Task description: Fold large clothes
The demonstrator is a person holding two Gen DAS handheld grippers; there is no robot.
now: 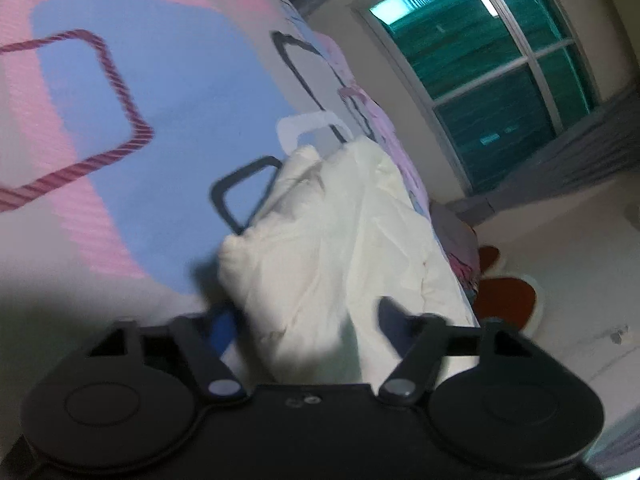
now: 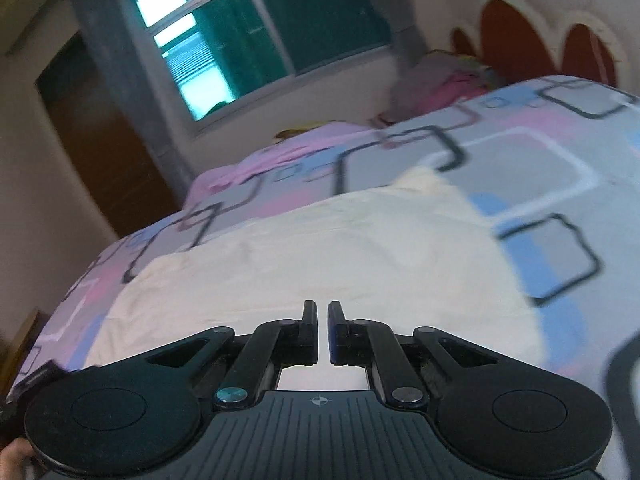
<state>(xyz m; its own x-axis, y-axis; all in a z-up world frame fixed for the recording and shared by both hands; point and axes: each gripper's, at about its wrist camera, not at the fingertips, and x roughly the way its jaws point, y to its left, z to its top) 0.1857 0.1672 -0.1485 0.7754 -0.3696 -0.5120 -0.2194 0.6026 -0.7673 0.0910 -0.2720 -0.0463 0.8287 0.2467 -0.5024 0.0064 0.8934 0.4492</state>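
the cream garment (image 2: 320,248) lies spread on the bed (image 1: 160,128), over a bedspread patterned in pink, blue and grey with dark outlined squares. the left gripper (image 1: 296,304) has its jaws partway apart with a bunched fold of the cloth between them; blur hides whether they press on it. the right gripper (image 2: 322,312) hangs above the cloth, jaws nearly touching, holding nothing. beyond the bed stand a window (image 2: 256,32), a dark door (image 2: 100,140) and a heap of pink clothes (image 2: 452,84).
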